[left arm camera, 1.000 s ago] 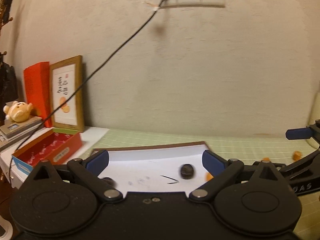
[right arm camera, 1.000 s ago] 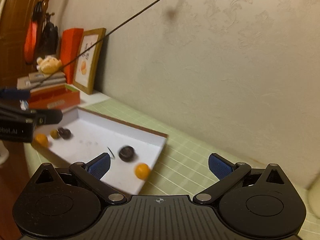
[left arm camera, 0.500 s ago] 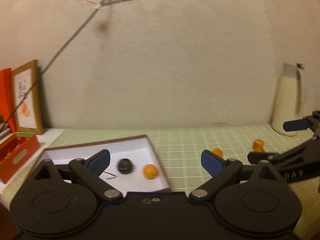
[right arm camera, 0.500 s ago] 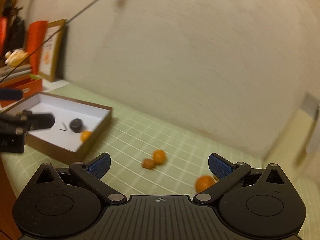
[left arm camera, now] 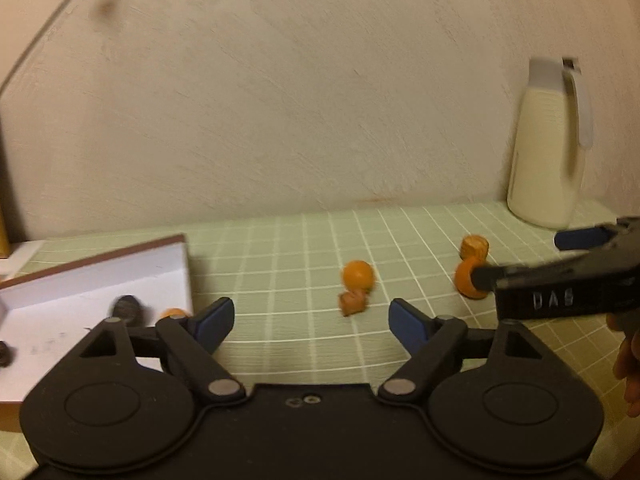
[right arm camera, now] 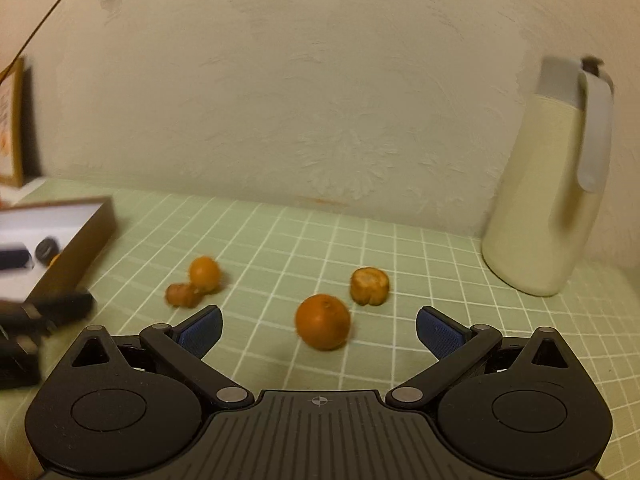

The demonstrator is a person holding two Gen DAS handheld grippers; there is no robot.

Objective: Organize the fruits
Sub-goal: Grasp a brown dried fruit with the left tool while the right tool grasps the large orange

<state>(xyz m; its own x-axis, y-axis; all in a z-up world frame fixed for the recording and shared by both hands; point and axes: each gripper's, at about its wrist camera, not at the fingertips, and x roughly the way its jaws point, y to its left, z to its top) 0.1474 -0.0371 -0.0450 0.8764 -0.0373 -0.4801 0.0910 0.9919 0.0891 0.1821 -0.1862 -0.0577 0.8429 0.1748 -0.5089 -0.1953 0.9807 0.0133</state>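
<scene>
My right gripper (right arm camera: 320, 334) is open, and a round orange (right arm camera: 322, 322) lies on the mat between its blue pads (right arm camera: 202, 332), untouched. Beyond it sit a cut brown-orange piece (right arm camera: 370, 285), a small orange (right arm camera: 204, 274) and a brownish piece (right arm camera: 182, 294). My left gripper (left arm camera: 310, 322) has nothing between its jaws, which are closing. The small orange (left arm camera: 358, 275) and brownish piece (left arm camera: 352, 303) lie just ahead of it. In the left wrist view the right gripper (left arm camera: 528, 258) reaches in from the right, one finger in front of the round orange (left arm camera: 464, 280).
A white box with brown walls (left arm camera: 92, 268) stands at the left, holding a dark fruit (left arm camera: 127, 307) and an orange (left arm camera: 172, 314). A cream jug (right arm camera: 552, 200) stands by the wall at the right. A green gridded mat (right arm camera: 280, 240) covers the table.
Both grippers have swung right and down, away from the white box toward the loose fruits on the mat. The left jaws stand narrower than before.
</scene>
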